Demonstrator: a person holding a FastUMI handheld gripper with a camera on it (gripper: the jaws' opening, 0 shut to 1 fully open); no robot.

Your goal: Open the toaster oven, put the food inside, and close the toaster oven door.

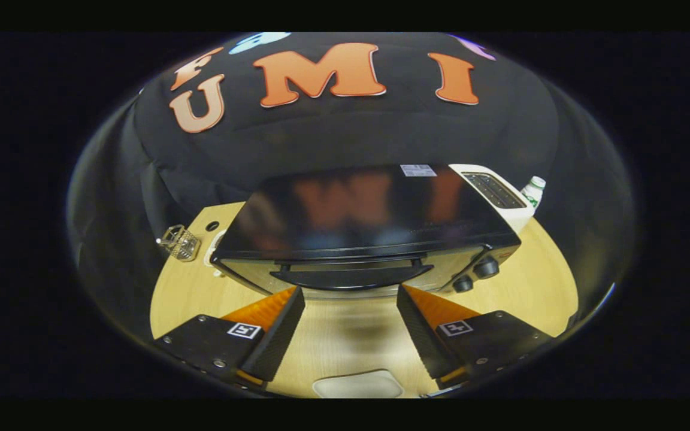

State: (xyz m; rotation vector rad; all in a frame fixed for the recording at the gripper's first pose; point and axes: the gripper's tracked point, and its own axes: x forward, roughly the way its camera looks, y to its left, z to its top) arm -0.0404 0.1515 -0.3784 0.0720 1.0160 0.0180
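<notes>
Your counter [518,287] runs under everything, its far side hidden behind the toaster oven [369,221], which sits just beyond your fingers with its door closed and its handle [351,276] ahead of the gap. Your gripper [351,299] is spread wide, holding nothing. Behind the oven, a white toaster [498,194] and a bottle [533,190] peek out, mostly hidden. A pale object [358,384] between your fingers is cut off.

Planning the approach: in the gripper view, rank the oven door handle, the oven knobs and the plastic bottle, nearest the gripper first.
From the open gripper:
1. Black toaster oven's curved door handle, just ahead of the fingers.
2. Two black round knobs, right of the handle.
3. Clear plastic bottle, beyond the oven, far right.
</notes>
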